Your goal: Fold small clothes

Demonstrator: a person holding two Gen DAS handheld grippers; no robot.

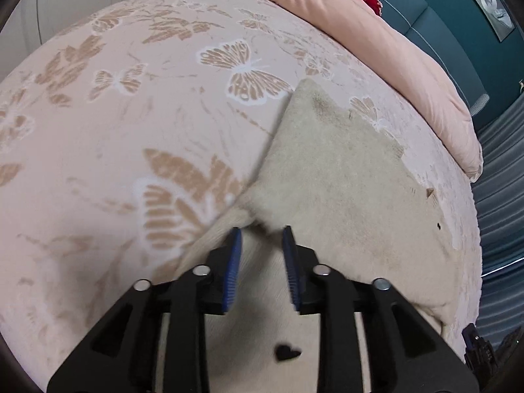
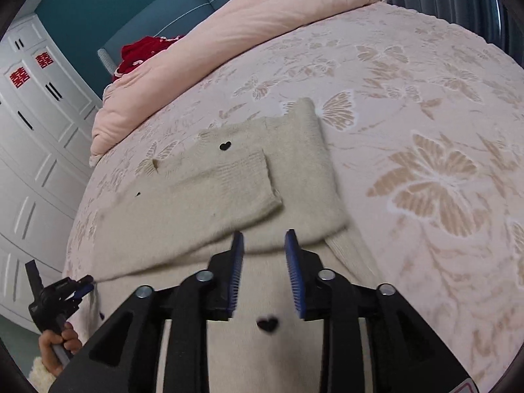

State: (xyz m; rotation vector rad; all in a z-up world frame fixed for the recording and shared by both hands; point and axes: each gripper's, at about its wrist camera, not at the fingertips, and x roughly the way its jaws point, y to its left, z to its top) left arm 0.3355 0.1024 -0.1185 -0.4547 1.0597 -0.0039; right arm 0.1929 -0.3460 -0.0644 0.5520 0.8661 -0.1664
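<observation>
Pink butterfly-patterned bed cover (image 2: 425, 104), rolled peach duvet (image 2: 229, 39) along the teal headboard. Cream knitted sweater with black heart buttons (image 2: 229, 190) lying part-folded, sleeve across its body. Left gripper (image 1: 262, 239) fingers spread, nothing pinched, above the knit. Right gripper (image 2: 263, 242) fingers likewise spread, empty.
</observation>
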